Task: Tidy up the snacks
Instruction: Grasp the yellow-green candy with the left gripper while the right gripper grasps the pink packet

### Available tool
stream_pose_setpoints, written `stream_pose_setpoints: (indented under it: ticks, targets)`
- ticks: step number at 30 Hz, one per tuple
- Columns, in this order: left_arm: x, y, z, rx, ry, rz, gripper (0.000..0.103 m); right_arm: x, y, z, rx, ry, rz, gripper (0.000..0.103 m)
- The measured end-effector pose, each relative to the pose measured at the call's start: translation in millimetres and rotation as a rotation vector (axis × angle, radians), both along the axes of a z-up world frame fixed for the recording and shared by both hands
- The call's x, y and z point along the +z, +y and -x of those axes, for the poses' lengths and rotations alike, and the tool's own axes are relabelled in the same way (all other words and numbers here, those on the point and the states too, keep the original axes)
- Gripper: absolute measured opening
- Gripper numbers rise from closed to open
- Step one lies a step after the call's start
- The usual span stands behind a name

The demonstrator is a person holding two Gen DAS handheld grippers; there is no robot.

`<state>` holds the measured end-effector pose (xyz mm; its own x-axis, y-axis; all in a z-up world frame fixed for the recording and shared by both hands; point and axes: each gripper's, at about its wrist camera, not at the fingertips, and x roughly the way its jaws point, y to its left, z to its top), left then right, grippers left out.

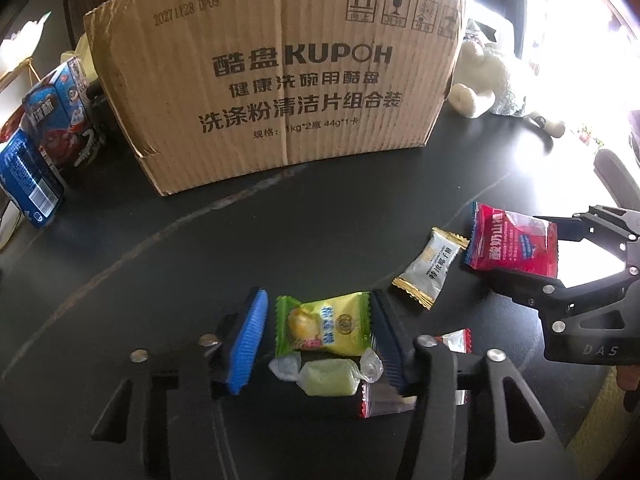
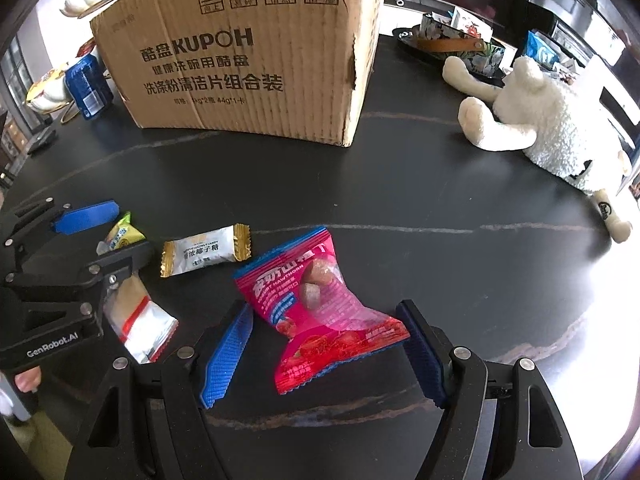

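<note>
Snacks on table [image 1: 160, 260] | left tool [image 1: 320, 332] wide, straddling yellow candy [image 1: 328, 326] | right tool [image 2: 328, 344] wide, straddling red packet [image 2: 320, 304]

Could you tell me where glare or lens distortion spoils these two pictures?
Left wrist view: window glare whitens the upper right, washing out the plush toy; the cardboard box bows from fisheye distortion. Right wrist view: glare bleaches the table at right; print on the red snack packet stays sharp.

Brown corrugated cardboard box [image 1: 276, 76] ahead of the claws reads "KUPOH", stamped "20271128 DP09". Left claw [image 2: 86, 226] body says "GenRobot.AI"; right claw [image 1: 554, 226] body "DAS".
</note>
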<state>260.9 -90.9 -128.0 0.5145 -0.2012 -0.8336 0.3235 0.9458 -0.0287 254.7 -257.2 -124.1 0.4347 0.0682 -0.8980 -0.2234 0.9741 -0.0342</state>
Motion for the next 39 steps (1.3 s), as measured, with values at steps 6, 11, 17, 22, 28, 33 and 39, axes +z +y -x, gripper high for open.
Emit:
stream_pose_setpoints:
  ticks: [6,11,17,22,28,33,39]
  targets:
    - [3.0,-2.8,-0.2,-0.005,-0.007,0.002,0.036,1.4,2.0,1.7,0.012,-0.007,-0.021,0.057]
    - [2.0,-7.6,-1.1,-0.011,-0.003,0.018,0.035,3.5,4.5,4.4,0.021,-0.021,-0.030,0.023]
    - [4.5,-1.4,1.4,-0.010,-0.014,0.025,0.035,3.7,6.3,6.5,0.033,-0.023,-0.038,0.015]
    - [8.7,-0.2,6.5,-0.020,-0.025,0.035,0.035,8.9,2.5,8.0,0.015,-0.009,-0.066,0.020]
    - [15.8,0.8,10.4,-0.025,-0.039,0.055,0.035,39.9,9.6,22.8,0.015,-0.164,0.021,0.057]
    - [24.0,3.8,6.9,-0.010,-0.048,0.069,0.035,43.5,12.8,15.8,0.061,-0.167,0.019,0.065]
    - [35.0,5.0,0.5,0.001,-0.090,0.071,0.035,40.1,16.9,-7.6,0.112,-0.170,0.008,0.068]
